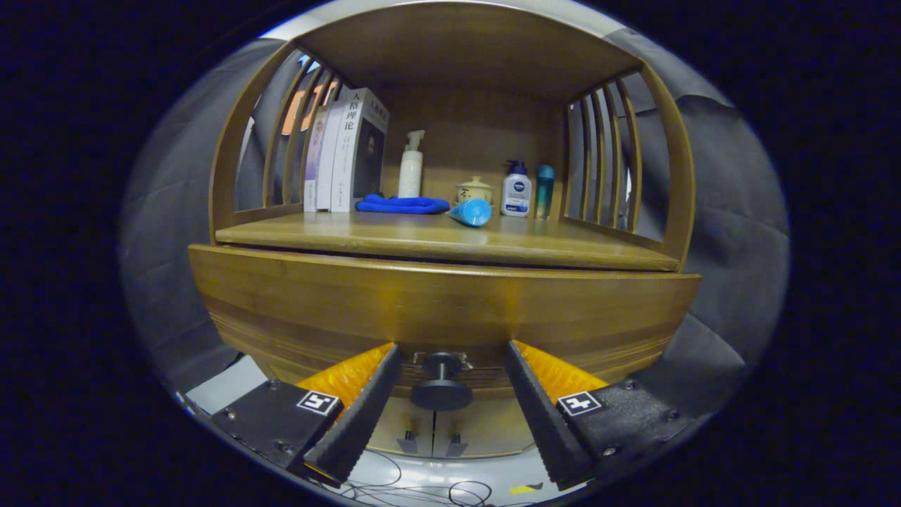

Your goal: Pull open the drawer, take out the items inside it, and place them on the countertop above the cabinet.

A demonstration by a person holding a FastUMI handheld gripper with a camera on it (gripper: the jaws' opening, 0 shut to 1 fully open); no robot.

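Wooden drawer front (394, 310) closed, under the countertop (450, 243) (bottles, books, blue cloth at back). Gripper (452, 352) fingers spread wide, straddling the dark round drawer knob (441, 386), neither touching it.

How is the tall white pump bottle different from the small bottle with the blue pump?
The tall white pump bottle is slimmer and taller than the short bottle with the blue pump. Its pump is white; the short one's is dark blue. It stands behind the blue cloth, while the short one stands beside a teal bottle. Both stand upright on the countertop. The gripper is open around the drawer knob.
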